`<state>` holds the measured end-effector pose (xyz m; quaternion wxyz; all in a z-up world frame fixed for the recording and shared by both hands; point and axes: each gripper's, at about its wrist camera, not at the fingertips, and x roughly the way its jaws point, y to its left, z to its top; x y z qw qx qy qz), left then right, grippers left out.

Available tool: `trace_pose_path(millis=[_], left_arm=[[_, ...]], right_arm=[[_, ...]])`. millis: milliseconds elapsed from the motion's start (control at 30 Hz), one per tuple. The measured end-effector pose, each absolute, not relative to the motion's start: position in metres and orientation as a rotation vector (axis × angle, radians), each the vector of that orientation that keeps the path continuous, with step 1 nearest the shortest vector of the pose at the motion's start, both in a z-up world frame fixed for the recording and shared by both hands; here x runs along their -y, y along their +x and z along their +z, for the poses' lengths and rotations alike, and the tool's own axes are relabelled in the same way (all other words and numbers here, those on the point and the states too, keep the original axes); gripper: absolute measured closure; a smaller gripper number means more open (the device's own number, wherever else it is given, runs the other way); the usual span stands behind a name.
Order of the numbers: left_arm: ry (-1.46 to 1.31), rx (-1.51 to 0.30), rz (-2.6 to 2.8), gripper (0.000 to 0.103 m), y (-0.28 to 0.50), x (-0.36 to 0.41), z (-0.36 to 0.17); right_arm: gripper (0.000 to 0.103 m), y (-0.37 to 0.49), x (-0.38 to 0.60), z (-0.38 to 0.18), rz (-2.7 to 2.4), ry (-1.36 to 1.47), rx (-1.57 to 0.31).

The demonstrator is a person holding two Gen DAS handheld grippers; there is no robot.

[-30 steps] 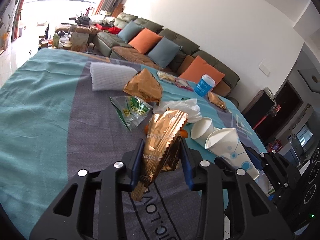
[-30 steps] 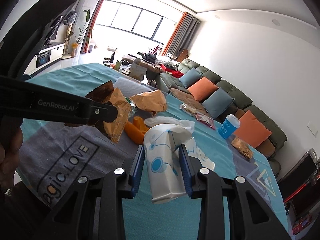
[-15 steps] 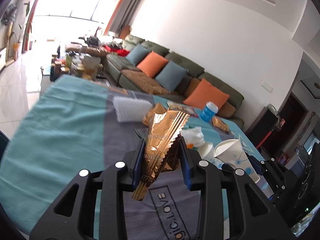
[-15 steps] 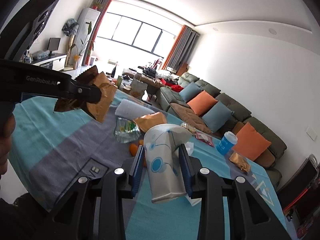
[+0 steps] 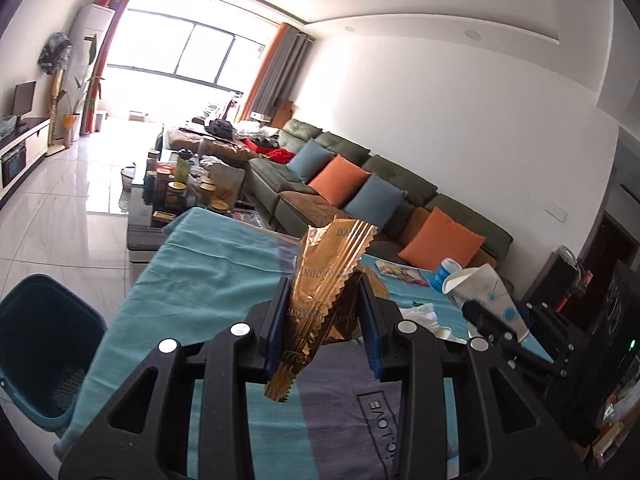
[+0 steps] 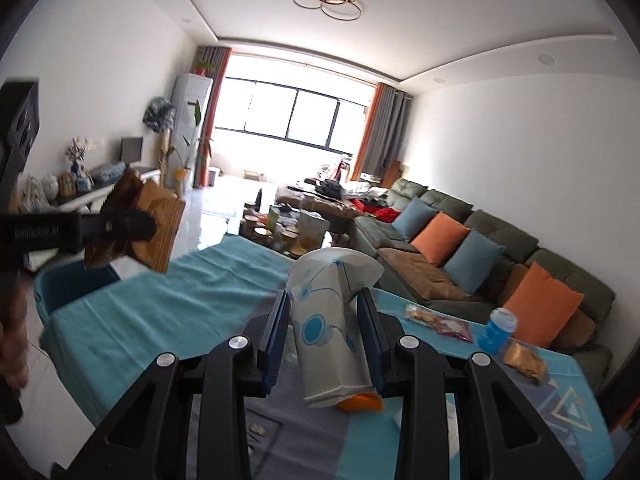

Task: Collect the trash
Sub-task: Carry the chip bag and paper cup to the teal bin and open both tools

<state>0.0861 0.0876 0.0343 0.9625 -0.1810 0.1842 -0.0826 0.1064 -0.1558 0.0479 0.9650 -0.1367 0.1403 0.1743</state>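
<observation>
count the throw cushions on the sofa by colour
orange cushions: 2
blue cushions: 2
total: 4

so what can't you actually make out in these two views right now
- Left wrist: blue bin, its far side cut off by the frame edge.
- Left wrist: gold wrapper, print partly creased and unreadable.
- Right wrist: orange item, mostly hidden behind the paper cup.
</observation>
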Motion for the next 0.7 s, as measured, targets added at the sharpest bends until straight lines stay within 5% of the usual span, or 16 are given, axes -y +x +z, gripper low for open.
trace_pose_path(millis=[700], left_arm=[[-0.402,-0.252,0.181,0.070,-0.036,-0.209,0.065]], right_arm=[[0.070,0.127,-0.003,0.087,0.846,-0.147,-0.258]])
